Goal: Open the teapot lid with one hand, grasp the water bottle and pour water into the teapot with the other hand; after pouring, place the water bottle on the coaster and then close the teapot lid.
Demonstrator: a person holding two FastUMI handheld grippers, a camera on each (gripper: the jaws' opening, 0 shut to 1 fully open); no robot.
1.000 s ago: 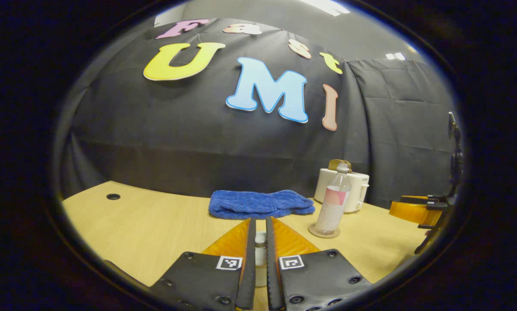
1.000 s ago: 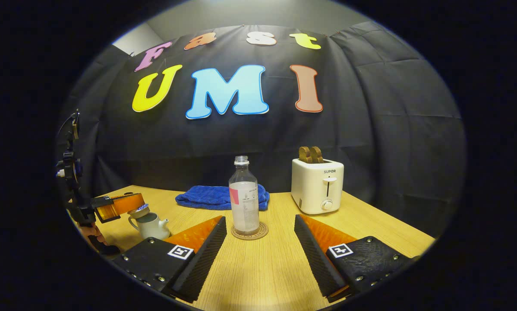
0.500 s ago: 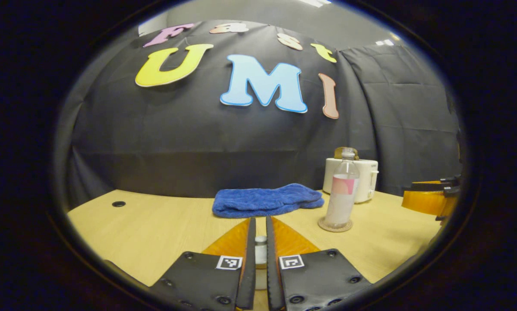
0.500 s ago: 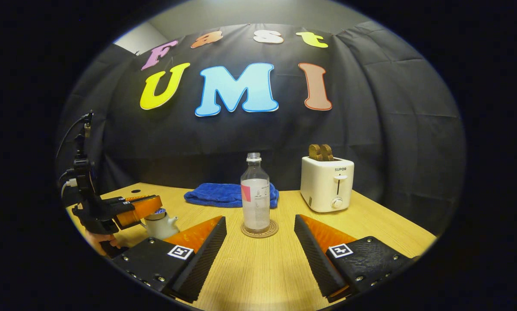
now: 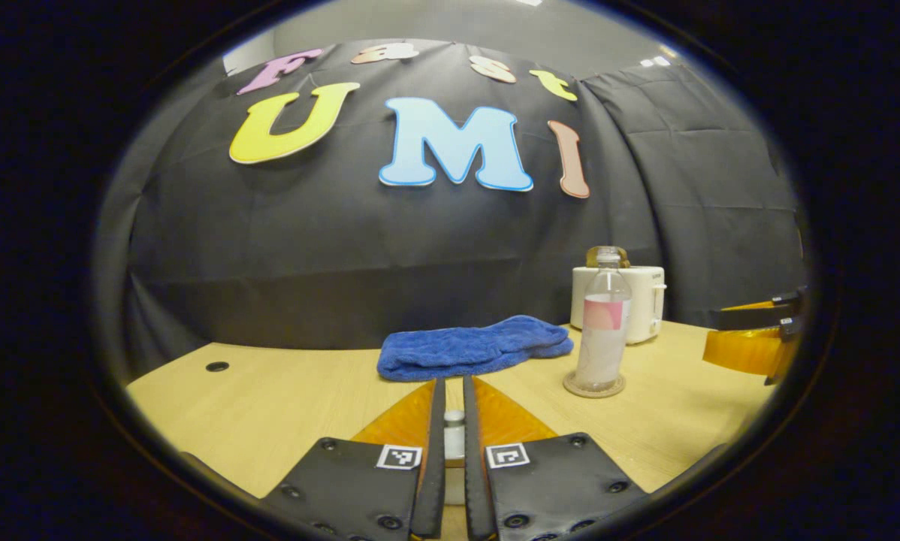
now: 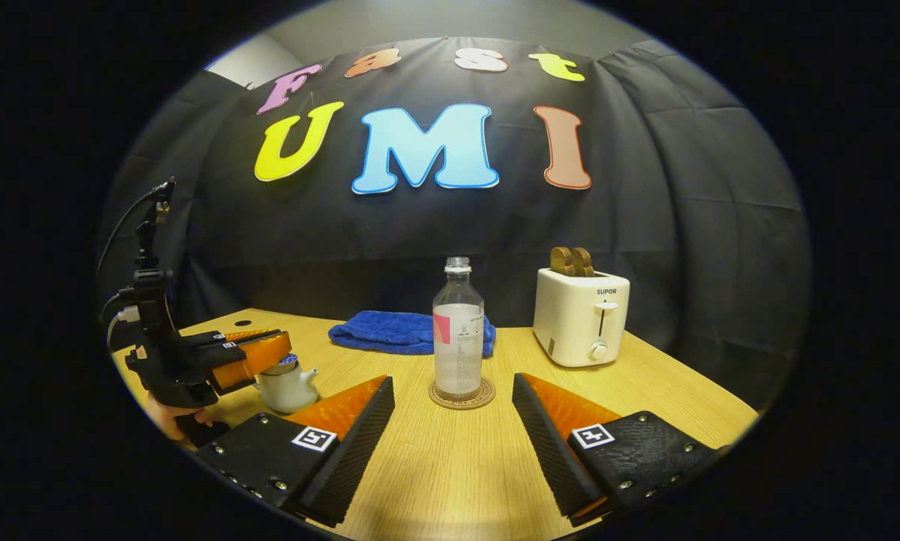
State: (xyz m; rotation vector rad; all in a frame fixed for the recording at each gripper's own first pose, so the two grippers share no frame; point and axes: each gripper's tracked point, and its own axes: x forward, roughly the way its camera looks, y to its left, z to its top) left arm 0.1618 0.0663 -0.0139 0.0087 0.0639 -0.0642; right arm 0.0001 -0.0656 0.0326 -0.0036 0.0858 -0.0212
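While upright on coaster, clear water bottle stands uncapped.

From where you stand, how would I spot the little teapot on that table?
Start at the blue towel by the back wall of the wooden table and look toward the near left edge. The teapot sits there, small, round and pale with a short spout, right under the left tongs, unlike the tall clear bottle.

I'm working in a staged recording booth, not a real kitchen: black cloth wall draped behind a pale wooden table, with household props set out, a white toaster and a folded blue towel.
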